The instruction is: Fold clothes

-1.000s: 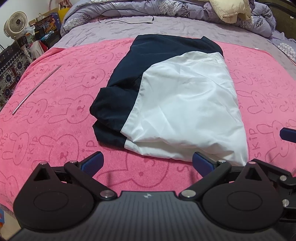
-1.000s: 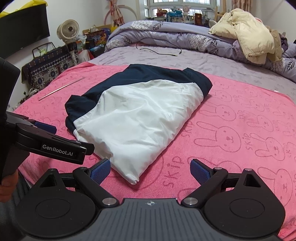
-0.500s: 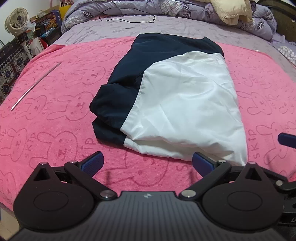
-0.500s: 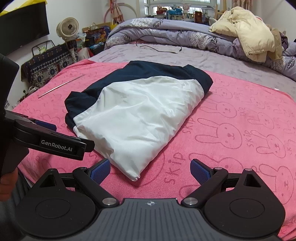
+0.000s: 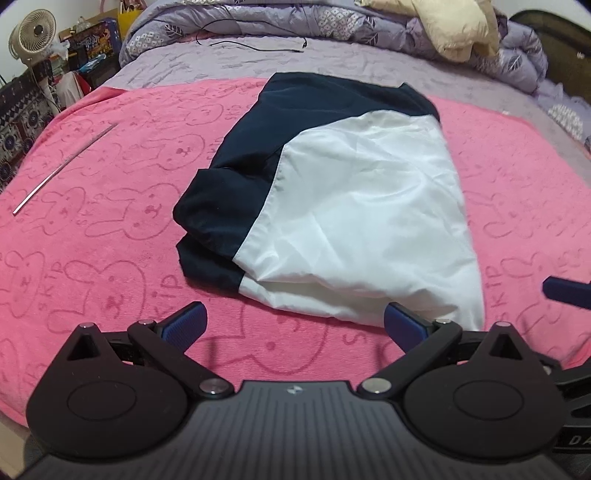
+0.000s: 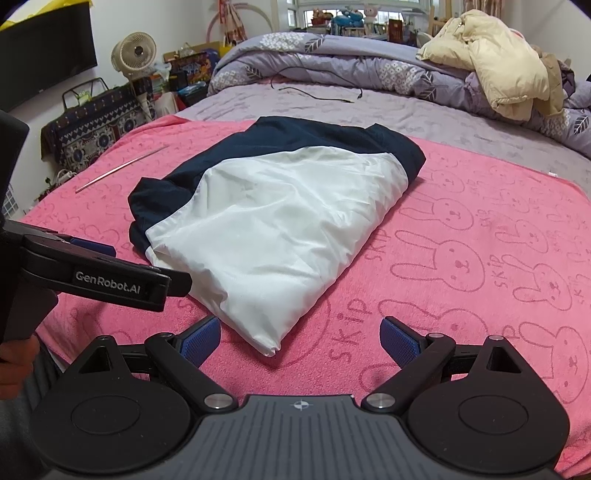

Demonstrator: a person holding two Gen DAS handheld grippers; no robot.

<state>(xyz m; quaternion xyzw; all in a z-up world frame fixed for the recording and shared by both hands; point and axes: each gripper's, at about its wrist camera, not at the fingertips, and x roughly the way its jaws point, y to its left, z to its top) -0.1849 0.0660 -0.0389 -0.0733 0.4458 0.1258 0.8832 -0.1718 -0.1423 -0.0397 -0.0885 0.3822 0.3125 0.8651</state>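
My left claw gapes empty just short of the navy-and-white garment, which lies folded compactly mid pink blanket; my right claw too. Folding looks nearly finished; maybe one tidy-up left.

- Even, soft indoor light in both views; daylight from the window at 12 o'clock in right wrist view.
- White satin panel of the folded navy-and-white garment is brightest, slight sheen, no blown glare.
- Faint soft shadows on the pink bunny-print towel under the garment's edge, approx 6 o'clock.
- Strong fisheye bend; dark vignette at corners.
- Focus sharp at centre, softer twd rims.
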